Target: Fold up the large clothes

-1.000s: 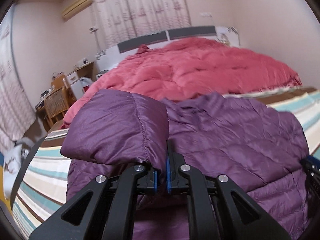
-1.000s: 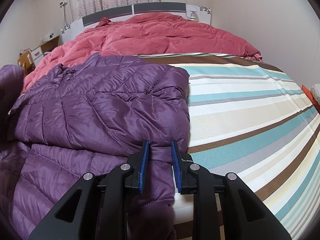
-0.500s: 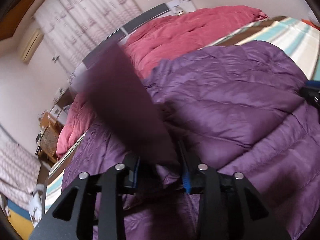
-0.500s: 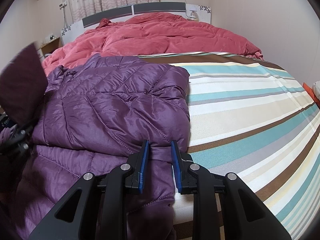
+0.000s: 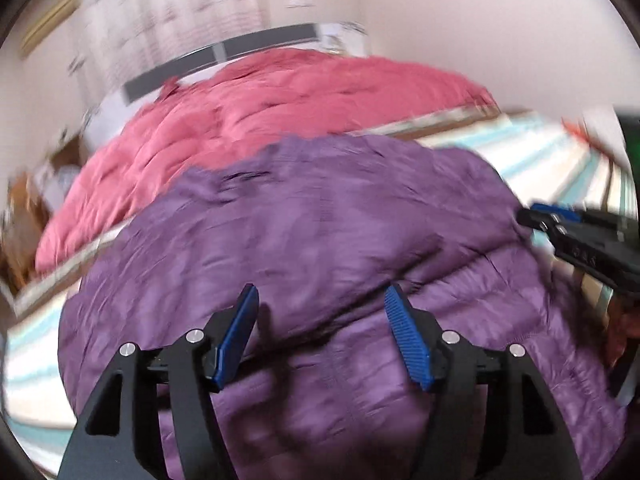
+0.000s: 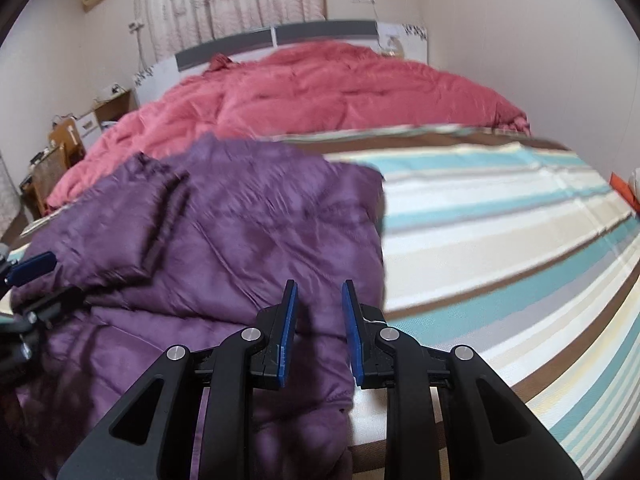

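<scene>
Blurring smears the left wrist view, so the quilting of the purple jacket [image 5: 320, 216] is hard to read there. Its near hem runs out of frame behind both grippers. The jacket lies on the striped sheet [image 6: 500, 216], on the left part of the bed, its long axis running from the cameras toward the red duvet [image 6: 320, 84] and headboard [image 6: 276, 38], with a sleeve [image 6: 116, 216] folded over its left side. The left gripper [image 5: 320, 312] is spread wide above the jacket, holding nothing. The right gripper [image 6: 318, 304], fingers moderately parted, hangs over the jacket's right edge, gripping nothing.
</scene>
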A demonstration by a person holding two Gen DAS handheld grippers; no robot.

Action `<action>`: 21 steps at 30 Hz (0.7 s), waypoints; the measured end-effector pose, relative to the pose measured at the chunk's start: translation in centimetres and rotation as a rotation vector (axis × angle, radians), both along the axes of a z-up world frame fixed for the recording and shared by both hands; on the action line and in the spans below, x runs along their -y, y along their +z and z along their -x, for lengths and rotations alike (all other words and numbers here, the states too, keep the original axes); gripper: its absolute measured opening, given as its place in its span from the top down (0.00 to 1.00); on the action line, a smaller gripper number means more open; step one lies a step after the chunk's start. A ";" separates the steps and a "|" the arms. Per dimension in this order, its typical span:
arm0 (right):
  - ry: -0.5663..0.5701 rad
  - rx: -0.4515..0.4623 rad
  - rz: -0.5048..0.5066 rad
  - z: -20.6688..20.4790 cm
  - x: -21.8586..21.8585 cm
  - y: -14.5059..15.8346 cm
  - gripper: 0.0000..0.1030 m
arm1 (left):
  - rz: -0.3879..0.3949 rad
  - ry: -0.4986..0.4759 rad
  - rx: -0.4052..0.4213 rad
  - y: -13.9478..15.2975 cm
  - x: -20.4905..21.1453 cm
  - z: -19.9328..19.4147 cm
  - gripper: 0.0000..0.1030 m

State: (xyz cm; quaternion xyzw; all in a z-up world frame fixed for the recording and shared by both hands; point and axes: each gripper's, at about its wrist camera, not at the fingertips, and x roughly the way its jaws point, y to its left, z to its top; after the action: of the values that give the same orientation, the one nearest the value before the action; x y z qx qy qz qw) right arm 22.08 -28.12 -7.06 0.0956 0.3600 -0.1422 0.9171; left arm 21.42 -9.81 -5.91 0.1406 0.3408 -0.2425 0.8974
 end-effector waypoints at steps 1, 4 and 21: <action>0.020 0.006 -0.002 -0.3 -0.4 0.6 0.78 | 0.040 0.041 -0.008 0.2 -1.3 -0.7 0.36; 0.084 0.023 -0.012 -1.8 -2.2 2.1 0.78 | 0.122 0.188 -0.018 0.7 -5.8 -2.8 0.36; 0.276 -0.117 -0.012 -12.1 -11.0 -1.9 0.78 | 0.086 0.487 -0.162 -5.9 -14.0 -11.4 0.34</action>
State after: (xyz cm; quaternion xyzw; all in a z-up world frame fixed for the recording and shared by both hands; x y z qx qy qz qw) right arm 34.18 -17.11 -8.91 0.0421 0.4235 -0.0181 0.9048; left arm 32.82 4.17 -11.84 -0.0038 0.4248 -0.0441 0.9042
